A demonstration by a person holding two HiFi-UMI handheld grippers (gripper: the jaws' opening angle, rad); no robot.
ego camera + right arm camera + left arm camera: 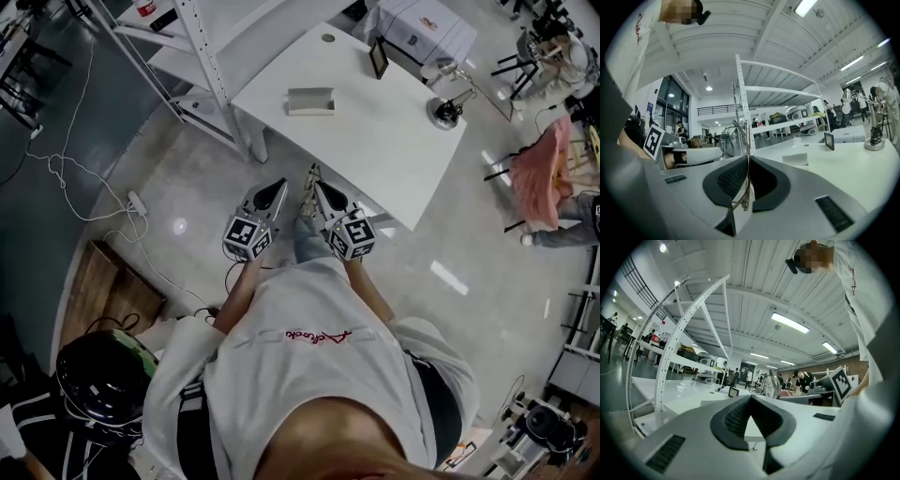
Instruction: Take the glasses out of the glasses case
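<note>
My right gripper (317,189) is shut on the thin metal temple of the glasses (747,174), whose lens (728,141) stands up beyond the jaws. In the head view the glasses (310,187) stick out from its tip. The left gripper (277,186) is beside it, jaws shut with nothing between them (750,397); from its view the glasses' lens (772,385) shows to the right. Both grippers are held level close to the person's body, short of the table's near edge. The grey glasses case (310,99) lies on the white table (394,159), also visible from the right gripper (795,159).
The table also carries a small dark-framed screen (378,58) and a round-based stand (445,112). A white shelving rack (202,42) stands left of the table. On the floor lie cables (84,178), a wooden board (108,286) and a black helmet (98,375). Other people sit at the far right.
</note>
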